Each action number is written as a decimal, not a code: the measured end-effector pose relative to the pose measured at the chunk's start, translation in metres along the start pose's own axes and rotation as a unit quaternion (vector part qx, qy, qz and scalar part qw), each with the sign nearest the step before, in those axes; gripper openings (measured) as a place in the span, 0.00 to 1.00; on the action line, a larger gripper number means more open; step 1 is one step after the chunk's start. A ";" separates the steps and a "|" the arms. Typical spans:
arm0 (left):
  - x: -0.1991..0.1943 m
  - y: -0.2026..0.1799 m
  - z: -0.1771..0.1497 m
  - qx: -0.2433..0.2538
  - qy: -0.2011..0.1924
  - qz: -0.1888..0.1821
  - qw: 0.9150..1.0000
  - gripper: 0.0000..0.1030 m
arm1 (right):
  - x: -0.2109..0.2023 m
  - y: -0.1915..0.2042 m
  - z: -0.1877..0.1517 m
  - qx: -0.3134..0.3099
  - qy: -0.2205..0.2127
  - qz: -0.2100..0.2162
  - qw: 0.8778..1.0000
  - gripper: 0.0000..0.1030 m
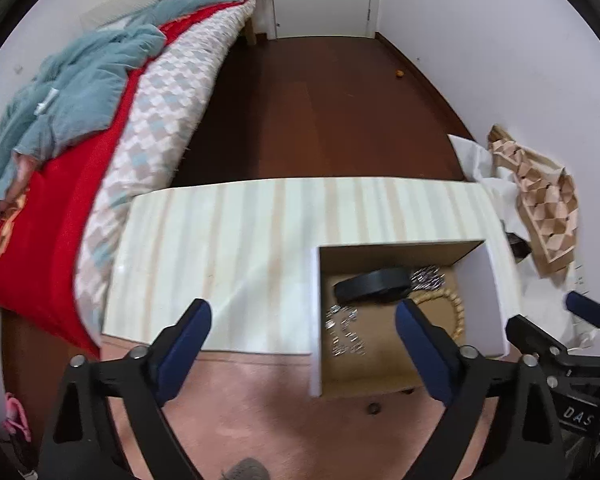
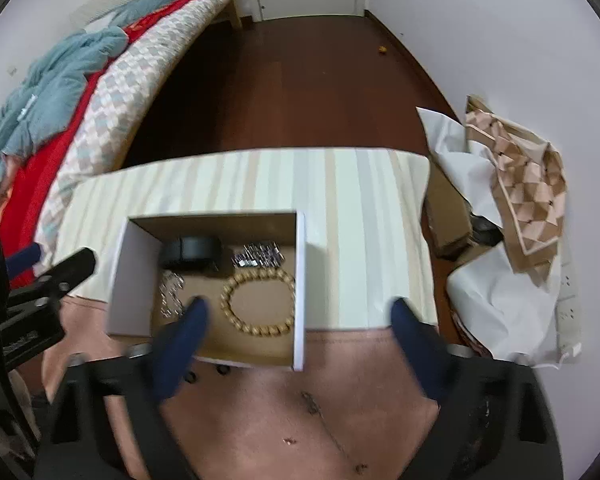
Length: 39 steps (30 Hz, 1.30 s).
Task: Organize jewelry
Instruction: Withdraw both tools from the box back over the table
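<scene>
Item: open box (image 2: 300,280), white-walled with a brown floor, sitting on a striped board (image 2: 360,220) over a pink worktop (image 2: 340,360).

Contents, right wrist view:
- Bead bracelet (image 2: 256,300), tan, lying flat as a ring in the front right of the box, close to the right wall.
- Black case (image 2: 192,254), rear left, against the back wall.
- Silver chain (image 2: 258,260), bunched at rear right, just behind the bracelet.
- Second chain (image 2: 172,294), strung along the left side, partly hidden behind the right gripper's near finger.

Loose pieces: a thin chain (image 2: 328,420) and a few small bits lie on the worktop in front of the box; too blurred to identify.

Grippers: left gripper (image 1: 304,344) jaws spread wide, holding nothing, poised over the box's left wall. Right gripper (image 2: 296,332) jaws spread wide, empty, hanging over the bracelet and the box's front right corner.

Handling, judged:
- Bracelet: light, beads hard and smooth, probably strung on cord, so the ring will sag when lifted. Pinch across one or two beads on the free front arc.
- Chains: light, limp, prone to tangle and slip; take at the bunched middle.
- Case: rigid; grip across its short sides.

Surroundings: bed (image 1: 80,140) at left, paper and a patterned bag (image 2: 520,200) at right.
</scene>
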<state>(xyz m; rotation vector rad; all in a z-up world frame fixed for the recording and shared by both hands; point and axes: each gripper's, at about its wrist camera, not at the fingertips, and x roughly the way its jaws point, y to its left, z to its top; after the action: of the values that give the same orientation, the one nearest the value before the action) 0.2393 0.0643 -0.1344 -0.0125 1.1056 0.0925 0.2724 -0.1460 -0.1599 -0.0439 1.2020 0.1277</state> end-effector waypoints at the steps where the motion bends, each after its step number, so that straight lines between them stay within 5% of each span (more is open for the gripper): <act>1: -0.001 0.001 -0.003 0.001 -0.001 0.005 1.000 0.96 | 0.001 0.001 -0.004 0.000 0.001 -0.005 1.000 0.98; 17: -0.029 0.007 -0.041 -0.005 -0.016 0.031 0.999 0.99 | -0.033 0.009 -0.031 -0.001 -0.026 -0.025 0.999 1.00; 39: -0.154 0.008 -0.092 -0.007 -0.114 0.030 0.993 0.99 | -0.173 0.021 -0.092 -0.006 -0.134 -0.015 0.991 1.00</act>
<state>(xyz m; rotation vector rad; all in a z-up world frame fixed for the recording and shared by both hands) 0.0880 0.0569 -0.0377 0.0179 0.8768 0.1517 0.1230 -0.1482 -0.0313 -0.0533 0.9320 0.1102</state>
